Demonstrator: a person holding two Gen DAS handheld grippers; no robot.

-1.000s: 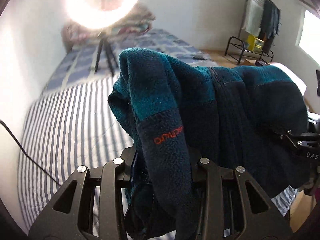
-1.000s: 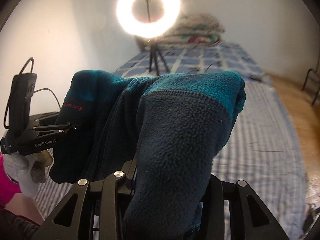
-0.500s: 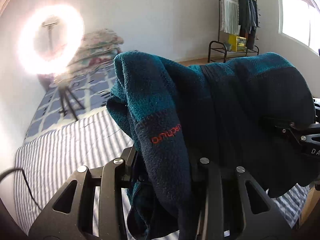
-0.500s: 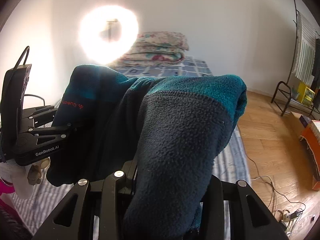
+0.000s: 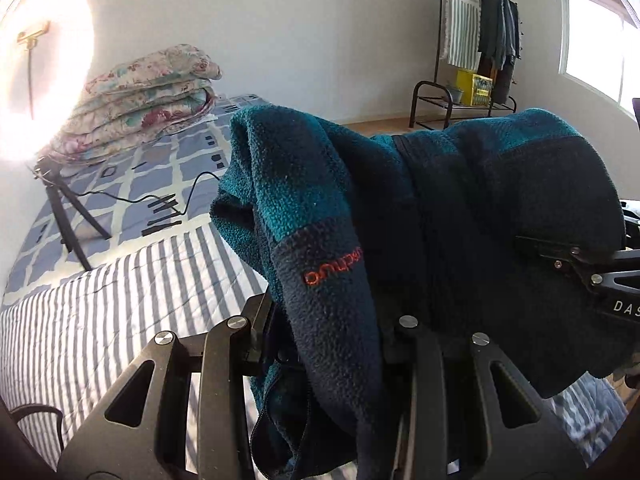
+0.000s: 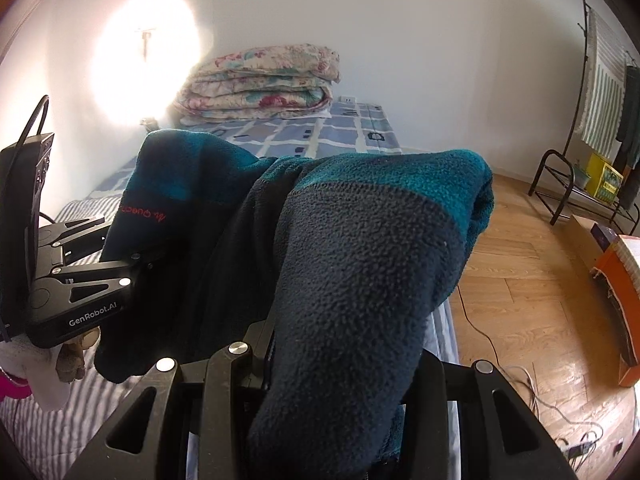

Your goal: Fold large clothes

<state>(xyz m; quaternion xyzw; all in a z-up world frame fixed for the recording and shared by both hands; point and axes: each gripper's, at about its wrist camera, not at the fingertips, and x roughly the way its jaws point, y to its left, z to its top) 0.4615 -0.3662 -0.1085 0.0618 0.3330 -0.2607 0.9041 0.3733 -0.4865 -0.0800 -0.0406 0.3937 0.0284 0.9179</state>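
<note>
Between our two claws hangs the fleece jacket (image 5: 460, 208), teal above and navy below, lifted clear of the striped bed (image 5: 80, 320). Our left claw (image 5: 328, 344) is clenched on a fold bearing red lettering; our right claw (image 6: 340, 360) is clenched on a thick navy fold draped over it. From the left wrist we see the right claw entering from the right, biting into the cloth. Only the right wrist view shows our gloved hand (image 6: 44, 368) under the left claw, and the wooden floor (image 6: 520, 288) right of the claw.
</note>
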